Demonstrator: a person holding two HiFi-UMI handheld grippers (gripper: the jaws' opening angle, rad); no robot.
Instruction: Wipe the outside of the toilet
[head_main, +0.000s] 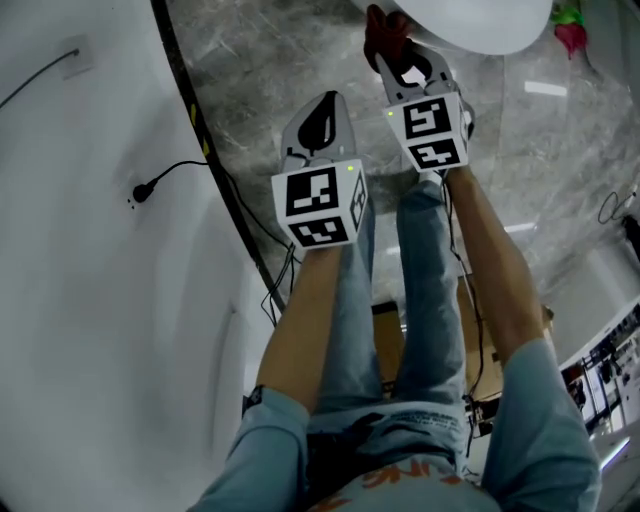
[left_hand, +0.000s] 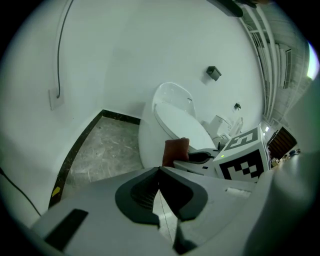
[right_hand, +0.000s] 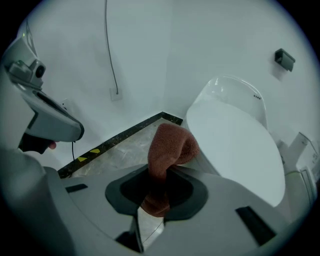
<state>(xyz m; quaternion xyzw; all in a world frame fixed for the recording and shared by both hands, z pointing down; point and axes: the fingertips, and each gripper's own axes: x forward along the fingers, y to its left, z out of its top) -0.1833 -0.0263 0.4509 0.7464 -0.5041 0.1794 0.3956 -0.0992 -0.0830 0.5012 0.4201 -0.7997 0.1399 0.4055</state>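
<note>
The white toilet (head_main: 480, 25) stands at the top of the head view with its lid down (right_hand: 235, 145). My right gripper (head_main: 400, 55) is shut on a red-brown cloth (right_hand: 170, 150), whose folded end (head_main: 385, 30) sticks forward right at the front of the bowl. I cannot tell whether the cloth touches the bowl. My left gripper (head_main: 318, 125) hangs shut and empty over the floor, left of the right one and a little further back from the toilet (left_hand: 175, 120). In the left gripper view the cloth (left_hand: 175, 150) and the right gripper's marker cube (left_hand: 245, 160) show ahead to the right.
A white wall curves along the left, with a black skirting strip (head_main: 215, 160) at its foot. A black plug and cable (head_main: 140, 192) lie against the wall. The floor is grey marble tile (head_main: 280, 60). A small black fitting (left_hand: 213, 73) hangs on the wall behind the toilet.
</note>
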